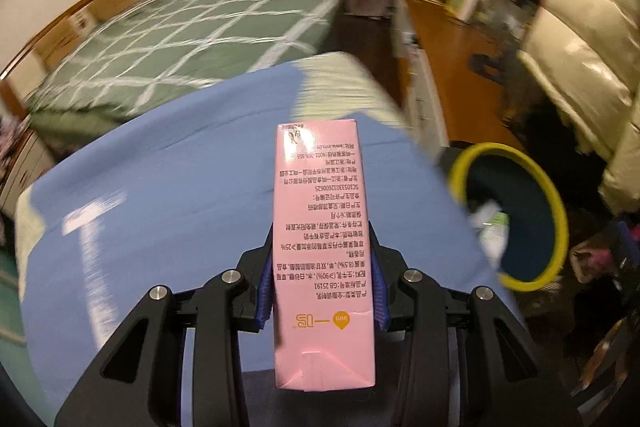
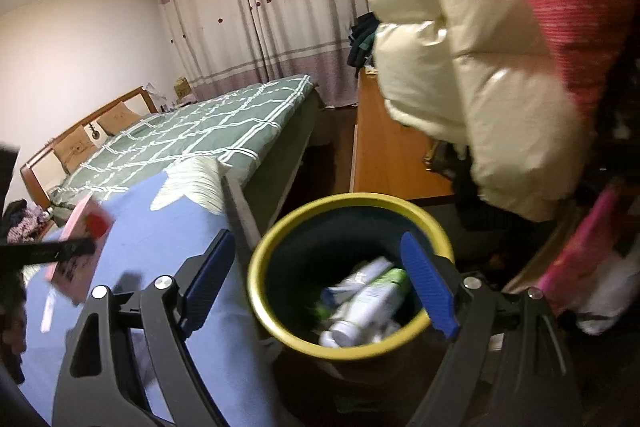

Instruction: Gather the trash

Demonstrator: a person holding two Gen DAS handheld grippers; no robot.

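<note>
Pink carton [image 1: 323,255] clamped between blue pads of left gripper [image 1: 323,287], held above blue-covered surface [image 1: 168,211] at frame centre. Carton also seen at left edge of right wrist view [image 2: 82,247].

Right gripper [image 2: 320,279] fingers held wide apart, nothing between pads; yellow-rimmed bin [image 2: 352,349] framed between them, bottles [image 2: 360,299] seen inside.

Bin located lower right in left wrist view [image 1: 556,211], just beside edge of blue surface.

Green checked bed [image 1: 192,39] noted upper left. Wooden desk [image 1: 452,51] upper right. Cream puffer jacket [image 2: 460,59] hung above bin, upper right.
</note>
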